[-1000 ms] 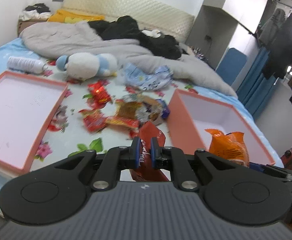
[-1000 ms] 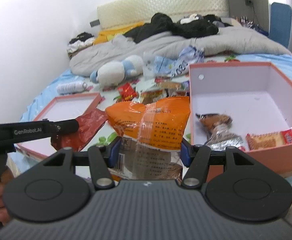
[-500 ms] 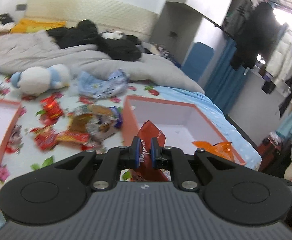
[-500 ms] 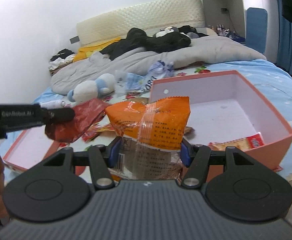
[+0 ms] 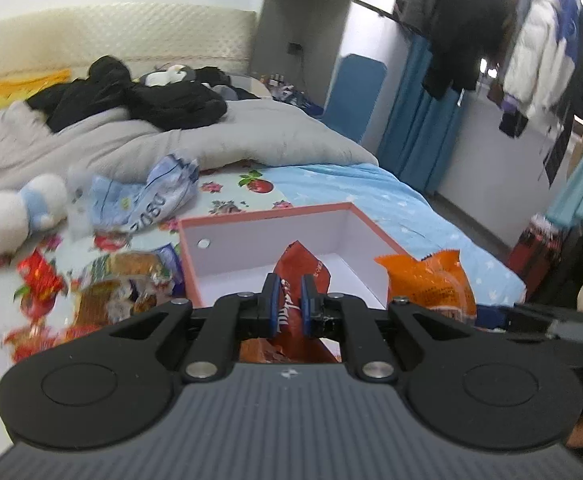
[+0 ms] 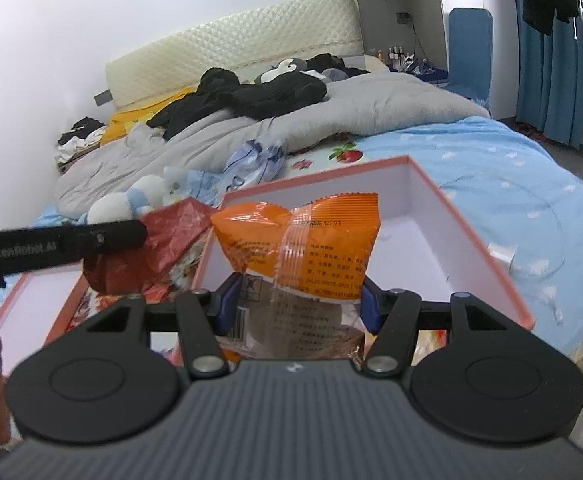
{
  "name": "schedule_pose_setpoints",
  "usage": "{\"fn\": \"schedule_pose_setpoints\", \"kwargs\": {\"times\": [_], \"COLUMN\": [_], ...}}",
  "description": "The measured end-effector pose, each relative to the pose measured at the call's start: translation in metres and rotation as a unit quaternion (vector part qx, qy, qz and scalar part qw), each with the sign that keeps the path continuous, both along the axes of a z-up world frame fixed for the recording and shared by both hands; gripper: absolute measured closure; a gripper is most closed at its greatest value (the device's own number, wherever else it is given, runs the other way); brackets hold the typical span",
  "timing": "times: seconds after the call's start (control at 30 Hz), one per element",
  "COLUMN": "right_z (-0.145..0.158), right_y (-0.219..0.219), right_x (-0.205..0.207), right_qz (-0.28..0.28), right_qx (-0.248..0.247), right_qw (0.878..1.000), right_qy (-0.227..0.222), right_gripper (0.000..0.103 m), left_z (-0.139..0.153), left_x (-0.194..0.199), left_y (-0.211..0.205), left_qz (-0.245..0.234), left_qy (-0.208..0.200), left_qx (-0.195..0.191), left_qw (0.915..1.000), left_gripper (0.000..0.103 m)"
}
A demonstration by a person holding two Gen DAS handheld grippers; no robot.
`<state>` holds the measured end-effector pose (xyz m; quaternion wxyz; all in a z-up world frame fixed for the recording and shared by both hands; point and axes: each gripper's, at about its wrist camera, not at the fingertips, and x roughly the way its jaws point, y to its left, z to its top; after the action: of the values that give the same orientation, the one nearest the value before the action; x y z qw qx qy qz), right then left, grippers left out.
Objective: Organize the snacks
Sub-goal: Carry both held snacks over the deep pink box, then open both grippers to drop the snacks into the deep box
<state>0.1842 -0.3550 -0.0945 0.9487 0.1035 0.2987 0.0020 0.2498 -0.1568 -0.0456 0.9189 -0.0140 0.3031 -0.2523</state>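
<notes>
Tongs (image 5: 288, 300) tilted downward clamp red packet (image 5: 301, 270) above pink box (image 5: 259, 226).

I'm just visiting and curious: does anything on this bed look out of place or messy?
Yes. Snack packets lie loose on the flowered sheet left of the pink box, not in it. A crumpled blue-and-white plastic bag and a plush toy lie among them, and dark clothes are heaped on the grey quilt.
</notes>
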Motion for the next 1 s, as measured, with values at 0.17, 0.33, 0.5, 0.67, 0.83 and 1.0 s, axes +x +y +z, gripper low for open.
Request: {"fn": "schedule_pose_setpoints", "kwargs": {"times": [0.17, 0.33, 0.5, 0.67, 0.83, 1.0], "right_z": [-0.007, -0.027, -0.048, -0.057, -0.058, -0.053], "right_y": [-0.024, -0.035, -0.036, -0.038, -0.040, -0.037], "right_x": [0.030, 0.062, 0.089, 0.094, 0.094, 0.084], "right_qz": [-0.003, 0.013, 0.028, 0.030, 0.028, 0.034], "right_qx": [0.005, 0.007, -0.001, 0.002, 0.002, -0.010], "right_qw": [1.000, 0.999, 0.995, 0.994, 0.994, 0.995], "right_qy": [0.017, 0.052, 0.091, 0.101, 0.105, 0.095], "right_gripper": [0.042, 0.042, 0.042, 0.042, 0.040, 0.021], "left_z": [-0.002, -0.024, -0.052, -0.062, -0.060, -0.046], "left_x": [0.037, 0.079, 0.108, 0.106, 0.102, 0.087], "left_y": [-0.031, -0.050, -0.055, -0.056, -0.054, -0.044], "left_qz": [-0.010, 0.008, 0.025, 0.027, 0.025, 0.029], "left_qy": [0.009, 0.054, 0.103, 0.112, 0.110, 0.084], "left_qx": [0.013, 0.014, 0.024, 0.034, 0.037, 0.033], "left_qw": [0.9998, 0.9984, 0.9941, 0.9928, 0.9929, 0.9955], "left_gripper": [0.090, 0.090, 0.090, 0.090, 0.087, 0.051]}}
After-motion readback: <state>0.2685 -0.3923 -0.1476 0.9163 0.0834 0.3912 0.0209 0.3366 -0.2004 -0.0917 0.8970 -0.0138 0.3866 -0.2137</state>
